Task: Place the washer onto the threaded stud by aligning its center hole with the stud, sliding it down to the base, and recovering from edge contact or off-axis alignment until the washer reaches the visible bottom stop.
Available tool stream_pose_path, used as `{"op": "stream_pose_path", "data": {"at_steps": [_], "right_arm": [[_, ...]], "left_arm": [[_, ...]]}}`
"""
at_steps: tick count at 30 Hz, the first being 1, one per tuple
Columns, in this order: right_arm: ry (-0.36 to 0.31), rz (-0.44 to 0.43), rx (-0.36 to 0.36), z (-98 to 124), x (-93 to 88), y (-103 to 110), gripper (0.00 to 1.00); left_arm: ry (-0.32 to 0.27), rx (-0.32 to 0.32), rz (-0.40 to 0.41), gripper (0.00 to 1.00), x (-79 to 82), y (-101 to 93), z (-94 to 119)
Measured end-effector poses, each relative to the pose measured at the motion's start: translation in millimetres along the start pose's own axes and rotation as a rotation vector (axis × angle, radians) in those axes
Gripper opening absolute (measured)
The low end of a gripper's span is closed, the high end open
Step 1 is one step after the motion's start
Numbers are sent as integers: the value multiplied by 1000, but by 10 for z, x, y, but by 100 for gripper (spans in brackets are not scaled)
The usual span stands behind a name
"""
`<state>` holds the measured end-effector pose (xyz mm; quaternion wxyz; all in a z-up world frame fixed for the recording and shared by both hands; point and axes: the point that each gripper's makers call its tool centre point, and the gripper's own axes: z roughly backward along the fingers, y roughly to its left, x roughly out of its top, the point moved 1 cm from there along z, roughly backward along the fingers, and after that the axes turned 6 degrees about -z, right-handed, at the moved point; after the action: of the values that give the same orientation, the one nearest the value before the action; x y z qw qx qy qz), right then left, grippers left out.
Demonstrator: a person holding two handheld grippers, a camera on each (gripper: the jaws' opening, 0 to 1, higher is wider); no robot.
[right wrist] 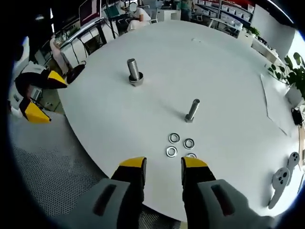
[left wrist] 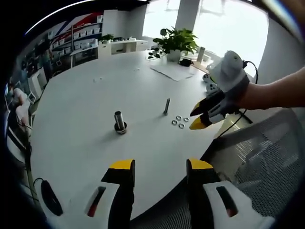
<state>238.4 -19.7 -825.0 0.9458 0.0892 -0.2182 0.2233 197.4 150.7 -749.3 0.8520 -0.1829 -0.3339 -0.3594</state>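
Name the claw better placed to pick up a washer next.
Right. The right claw hangs open just short of the washers beside the stud; the left claw sits back at the table's edge.

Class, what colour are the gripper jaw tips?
Yellow, clearest in the right gripper view on the right gripper.

Round white table (left wrist: 95, 95), bright windows (left wrist: 228, 24), shelving (left wrist: 76, 38), mesh chair (left wrist: 267, 157).
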Motion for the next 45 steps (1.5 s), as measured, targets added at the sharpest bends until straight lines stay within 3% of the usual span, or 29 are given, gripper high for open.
{"op": "stream_pose_path", "data": {"at_steps": [6, 20, 31, 35, 40, 45], "right_arm": [[58, 9, 11, -143, -38, -51, 27], [122, 34, 6, -312, -58, -95, 24], [145, 51, 9, -335, -60, -118, 20], [179, 125, 1, -341, -78, -141, 16], [220, 93, 28, -331, -59, -118, 19], [238, 117, 24, -337, -61, -125, 18]], "left_arm": [[-2, 2, -1, 42, 11, 1, 0], [-10, 28, -8, 42, 31, 61, 19], [-9, 22, -2, 42, 29, 52, 16], [-8, 23, -3, 42, 26, 53, 11], [-8, 26, -3, 42, 23, 54, 12], [-6, 26, -5, 42, 20, 52, 11]]}}
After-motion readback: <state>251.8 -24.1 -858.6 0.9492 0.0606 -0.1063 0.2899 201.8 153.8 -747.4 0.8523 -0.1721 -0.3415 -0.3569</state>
